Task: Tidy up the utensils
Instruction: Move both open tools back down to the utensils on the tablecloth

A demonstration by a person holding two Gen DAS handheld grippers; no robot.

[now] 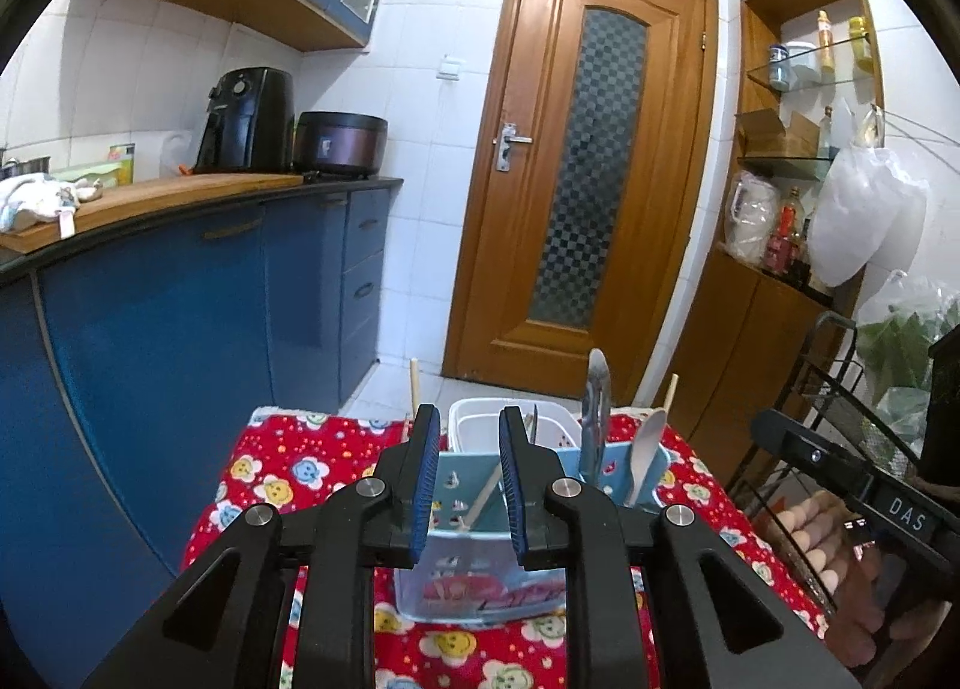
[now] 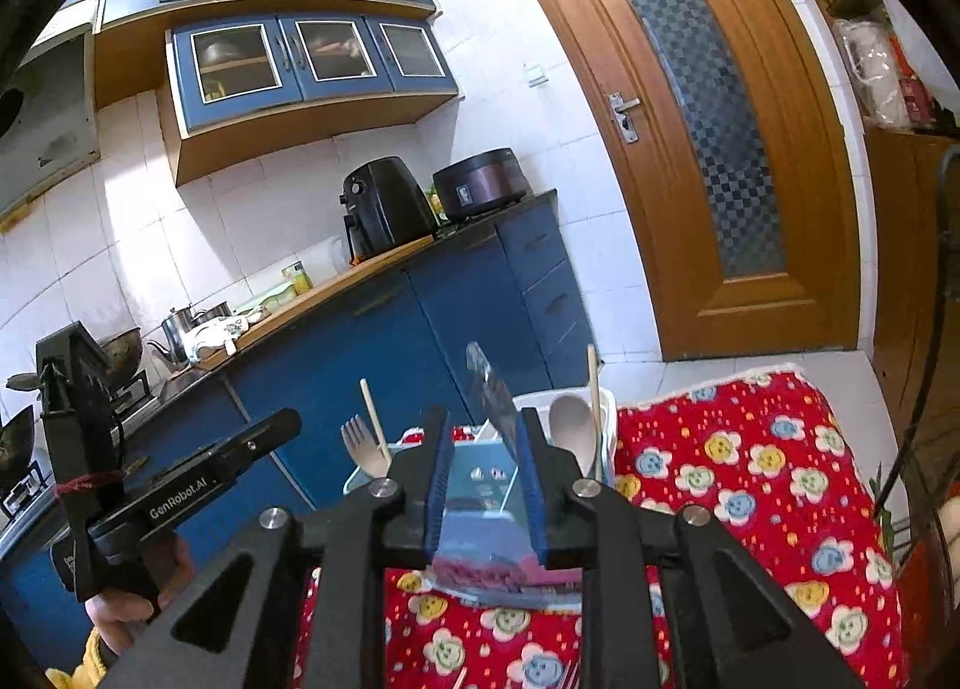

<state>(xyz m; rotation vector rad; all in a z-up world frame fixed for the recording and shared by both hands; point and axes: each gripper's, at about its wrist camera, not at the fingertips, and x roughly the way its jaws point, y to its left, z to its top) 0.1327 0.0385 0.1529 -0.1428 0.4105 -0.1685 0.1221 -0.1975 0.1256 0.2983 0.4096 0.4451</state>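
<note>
Between the blue pads of the left tool point(image 1: 465, 485), which stand apart and hold nothing, shows the light-blue utensil holder point(image 1: 480, 569), standing just ahead on the red flower-print cloth point(image 1: 282, 479) that covers the desk. Inside that gap a pale chopstick point(image 1: 486, 494) leans in the holder's near compartment. Just to the right of this tool a metal utensil point(image 1: 596, 413) stands upright in the holder, and beside it, further right, a white spoon point(image 1: 645, 452) does the same. Beyond the holder sits a white plastic tub point(image 1: 480, 419), touching or nearly touching it, with two wooden sticks rising near its far corners. The right tool point(image 2: 489, 485) also stands apart and empty, its pads framing the same holder from another side; a shiny blade-like utensil point(image 2: 492, 395) rises between them, a pale spoon point(image 2: 573, 428) stands just to its right, and a fork-tipped spoon point(image 2: 366, 446) stands to its left beside a chopstick. Judging from this, the sorting looks largely done: every utensil in view already stands in the holder or the tub, and no loose piece shows on the cloth. Whether anything is left outside both views cannot be told, so what remains may be only a final check or withdrawing the tools.
</note>
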